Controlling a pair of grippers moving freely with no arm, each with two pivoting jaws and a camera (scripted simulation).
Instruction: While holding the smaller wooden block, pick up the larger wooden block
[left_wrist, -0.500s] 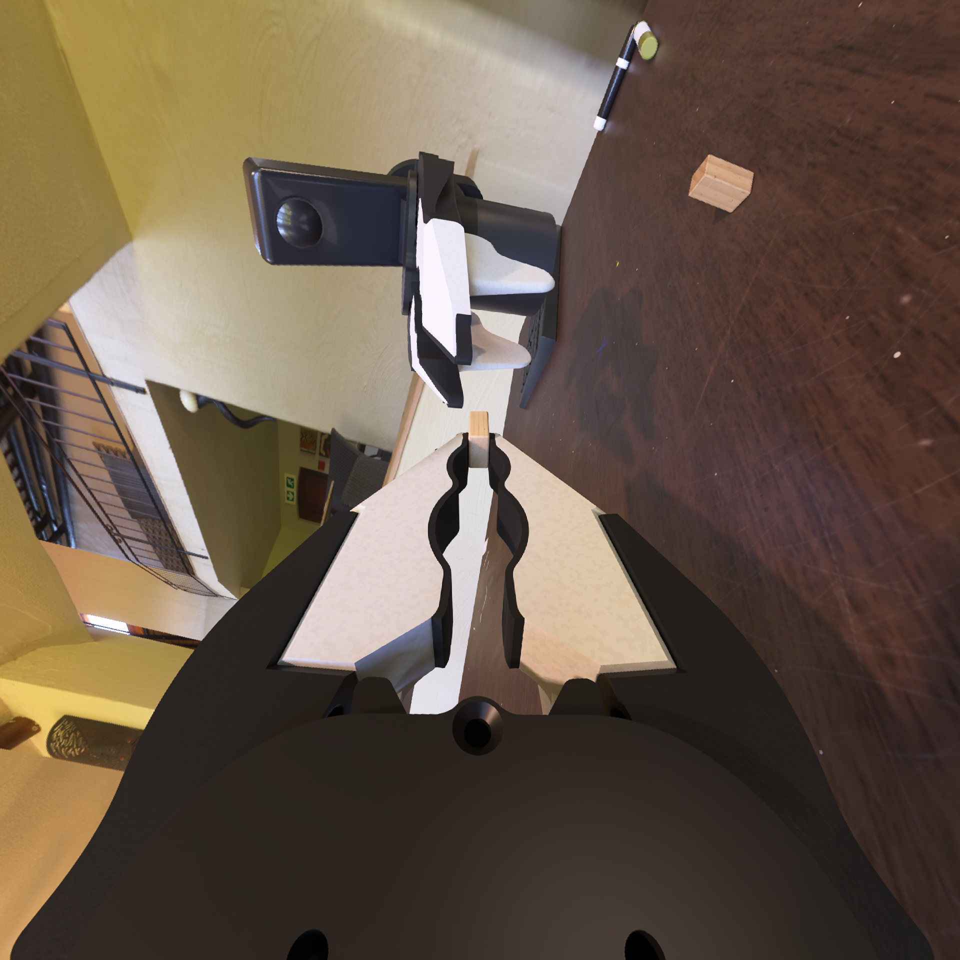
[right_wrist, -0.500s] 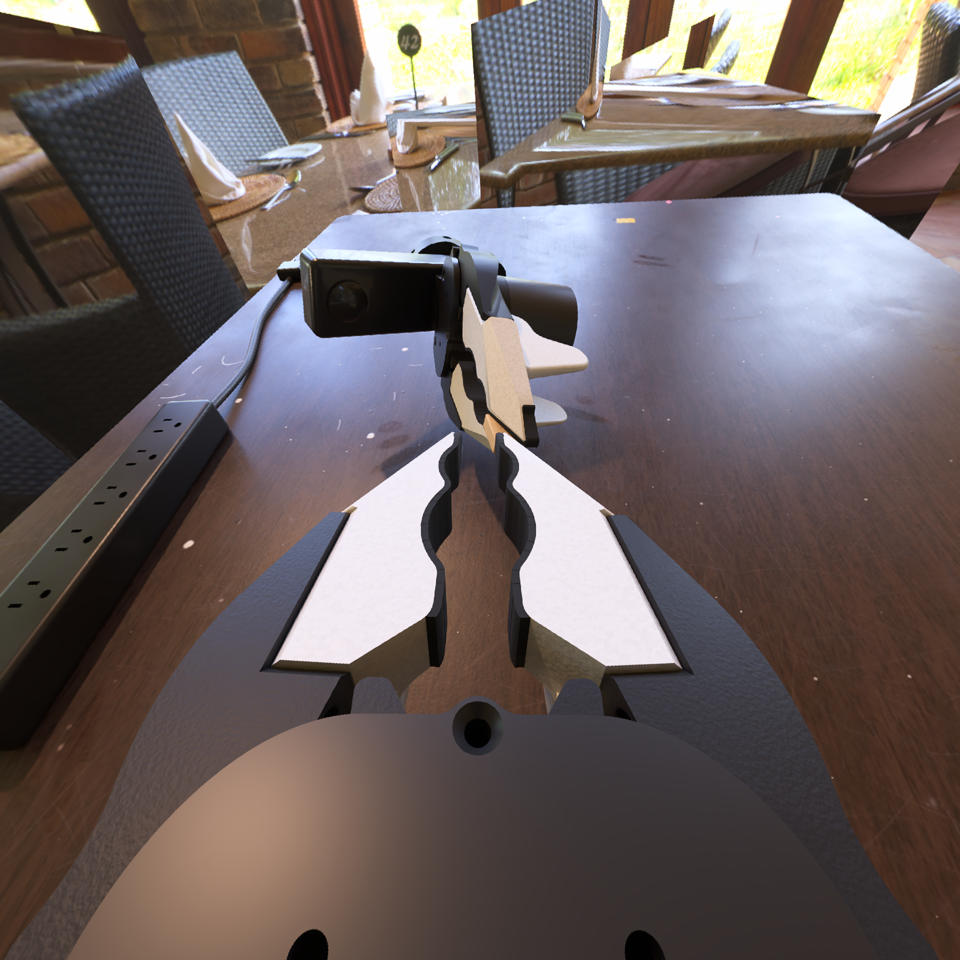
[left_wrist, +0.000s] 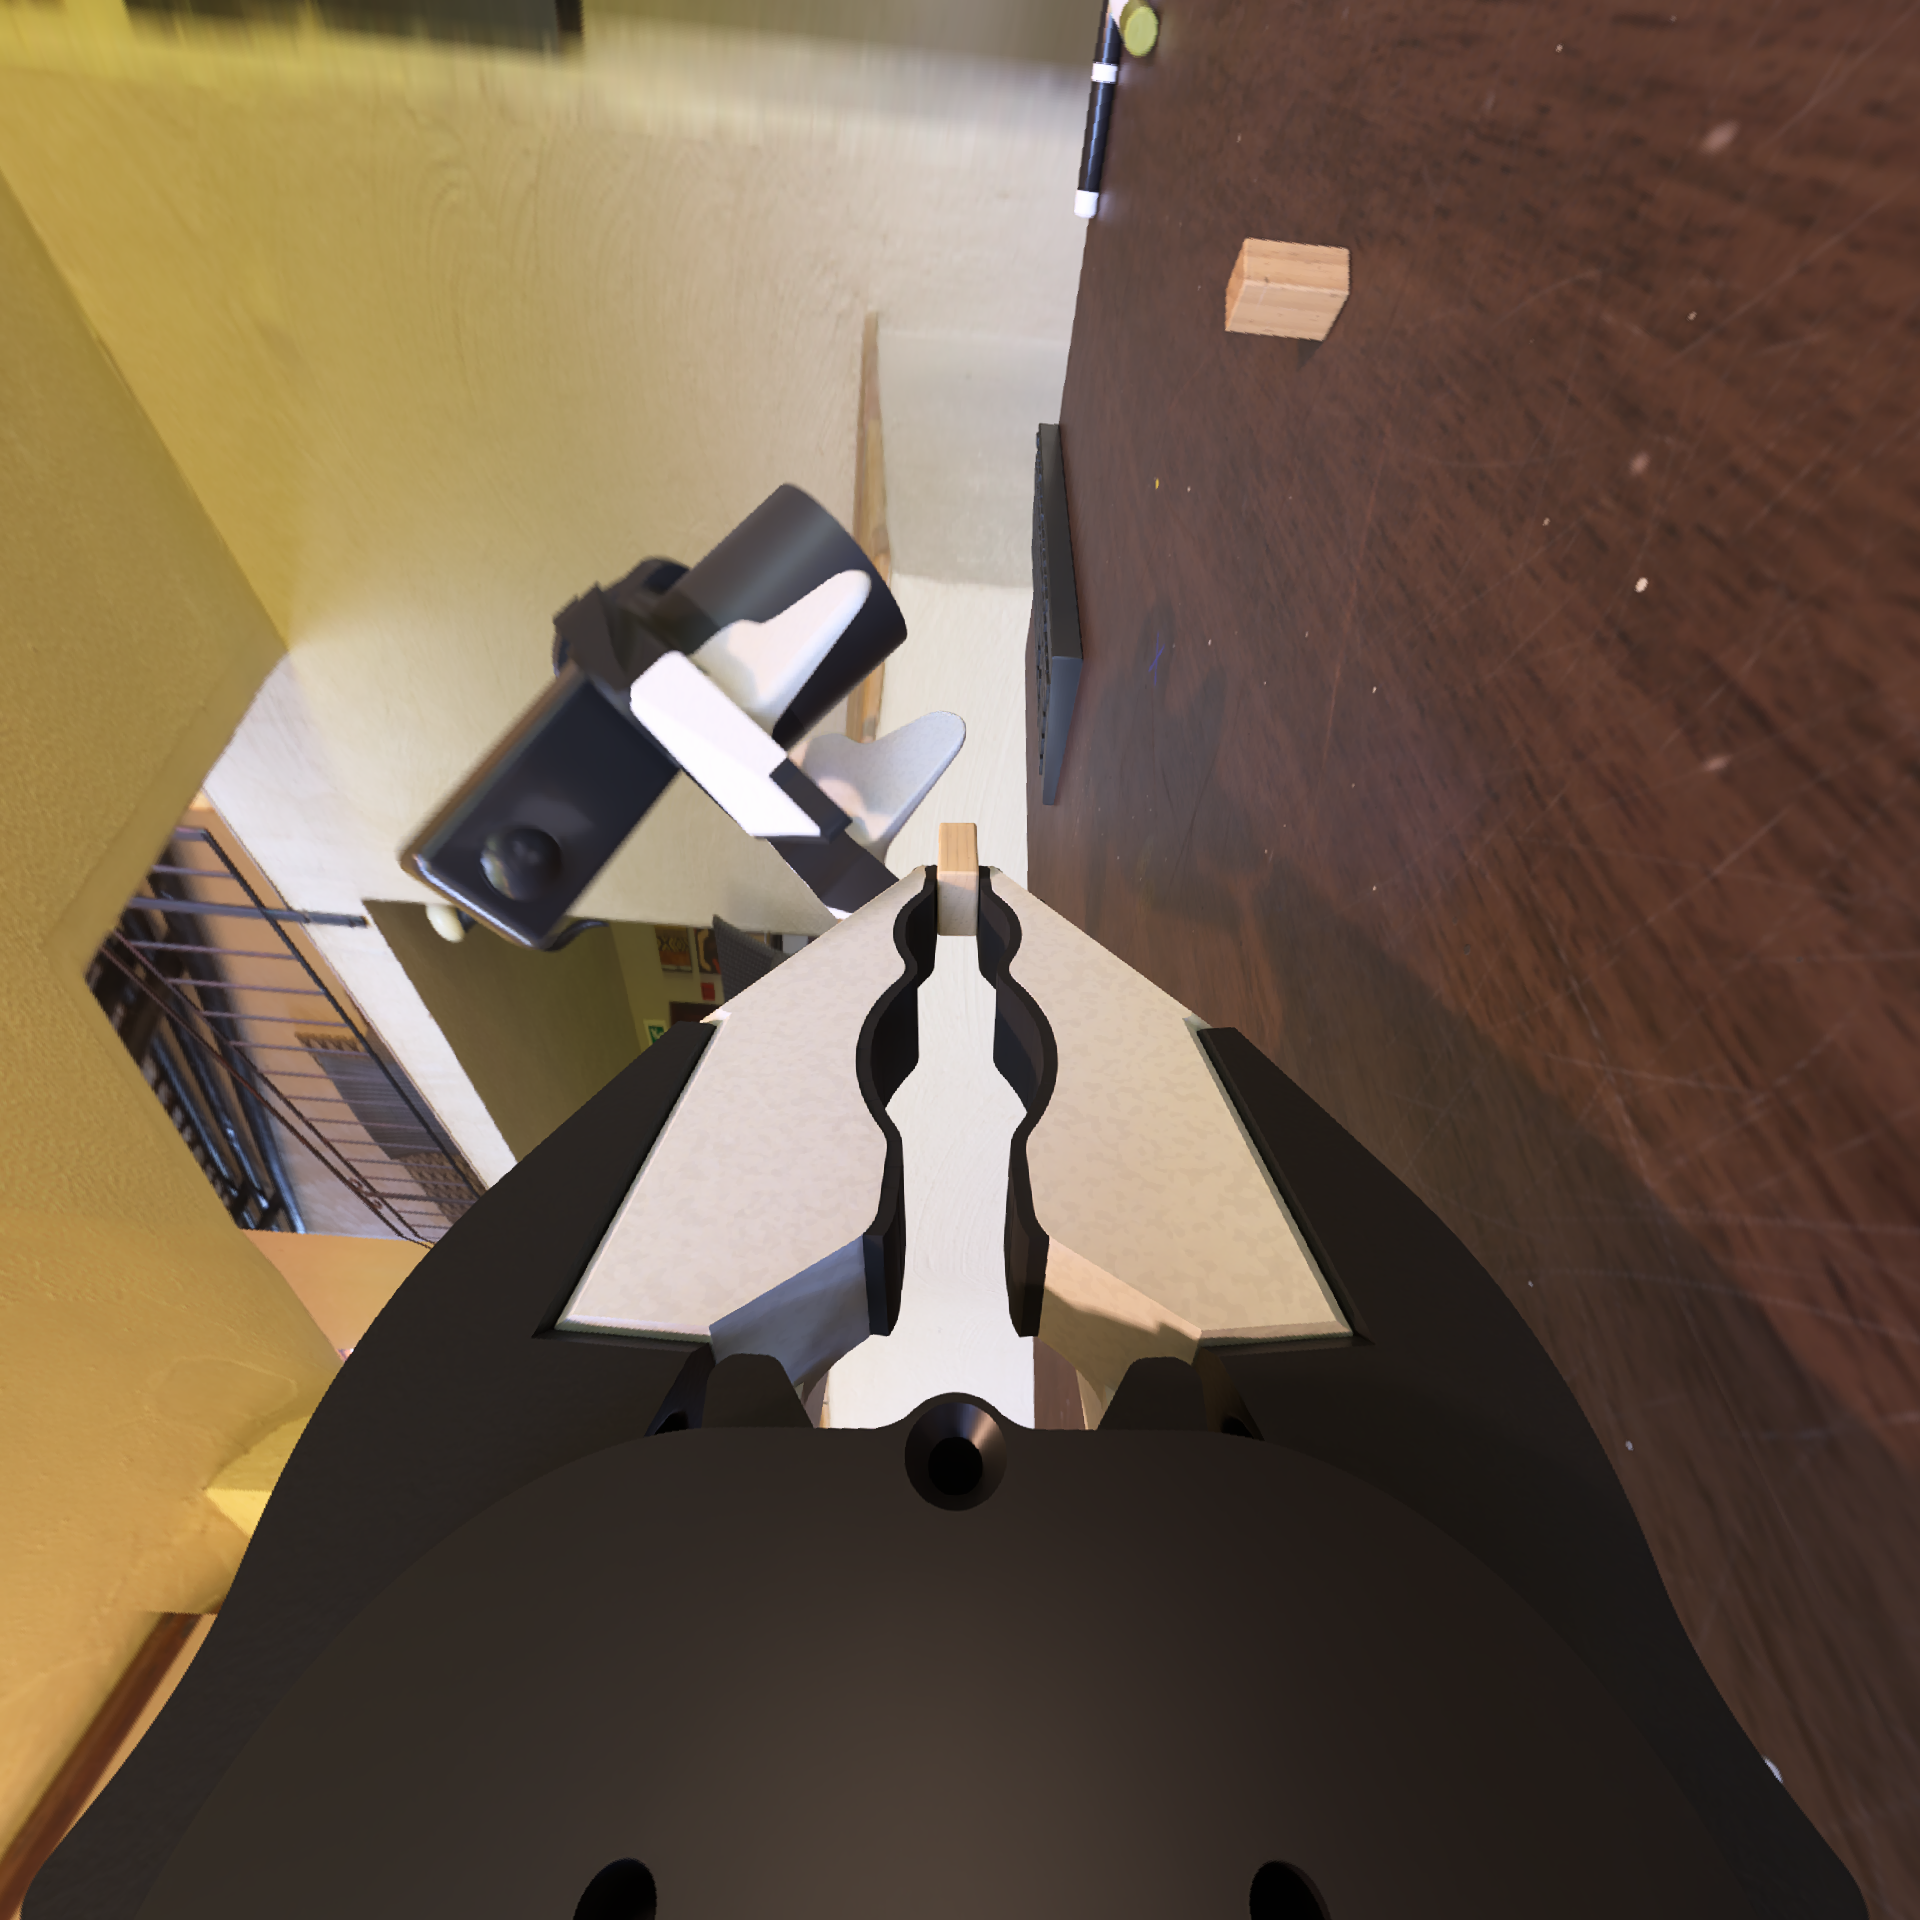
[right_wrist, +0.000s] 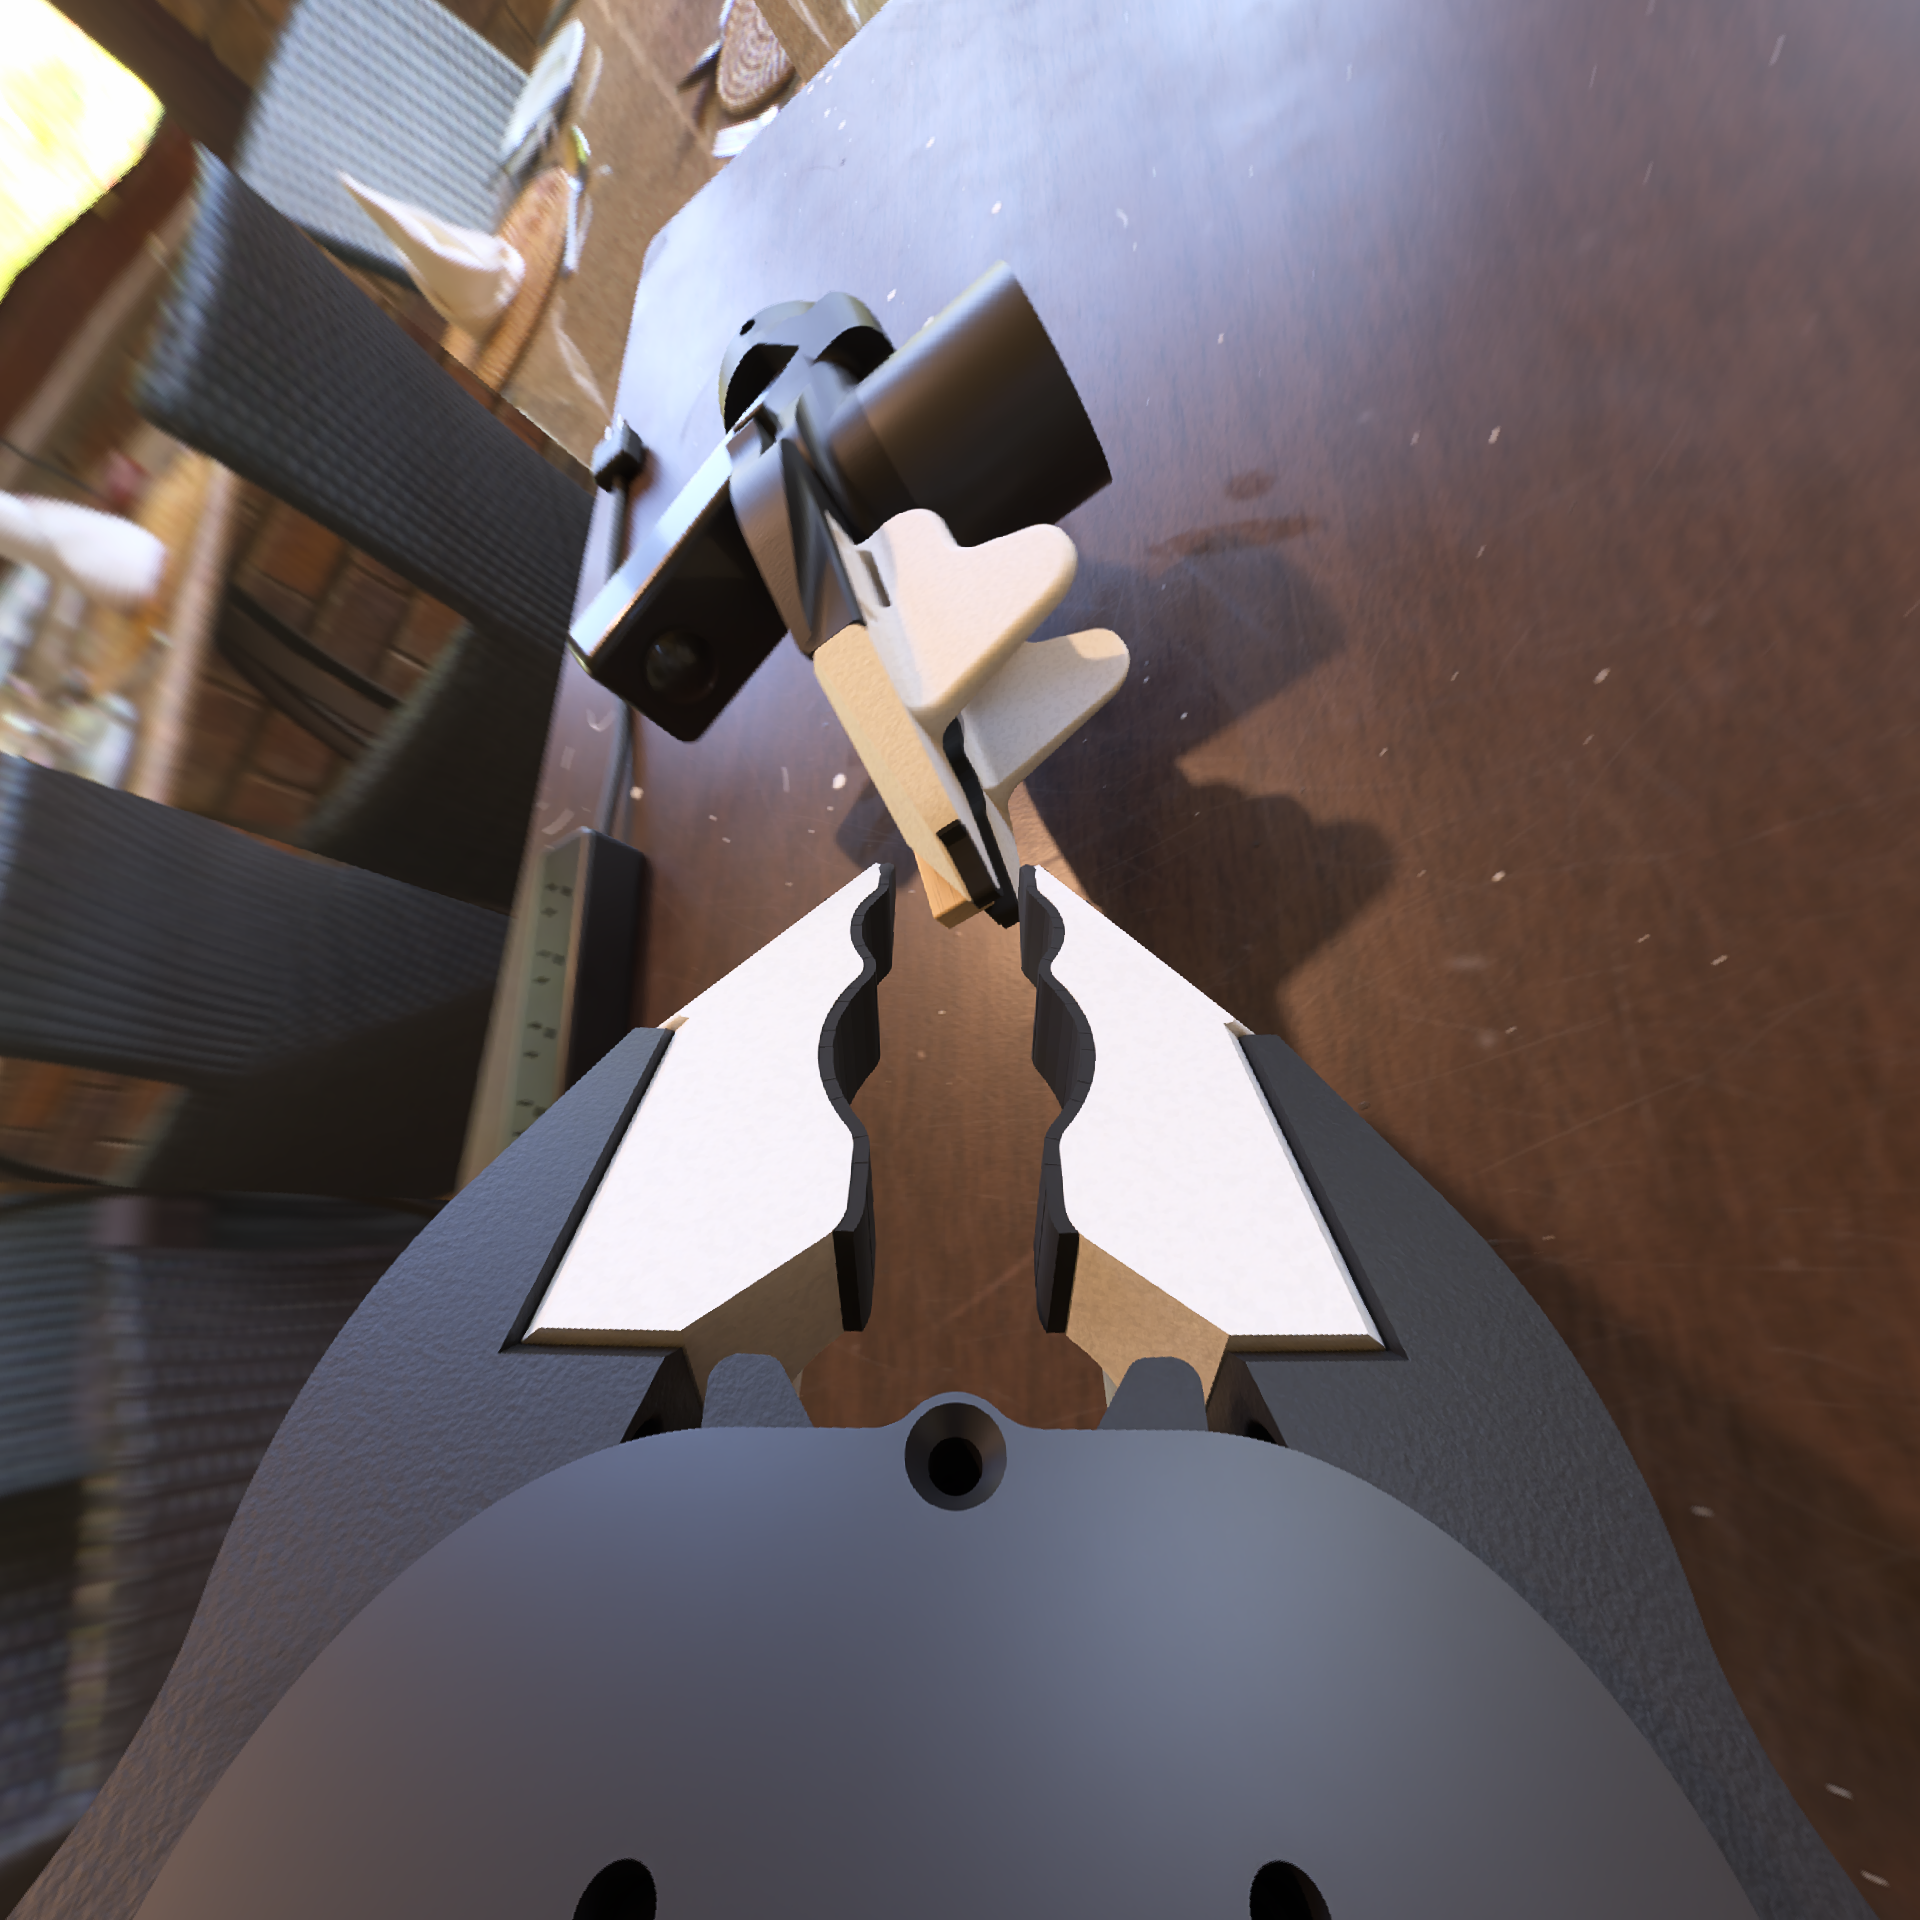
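Small block (left_wrist: 958, 878) is pinched at left tool (left_wrist: 958, 883) tips. Right tool (right_wrist: 956, 883) is spread, empty. Large block (left_wrist: 1286, 291) is left on bench (left_wrist: 1558, 935), well ahead.

No readable text anywhere. Small wall signs (left_wrist: 681, 951) far ahead-left of left gripper (left_wrist: 958, 896): colour patches only, illegible. Power strip (right_wrist: 561, 987) left of right gripper (right_wrist: 956, 896): faint markings, too blurred to read. Marker pen (left_wrist: 1096, 114): no legible print.
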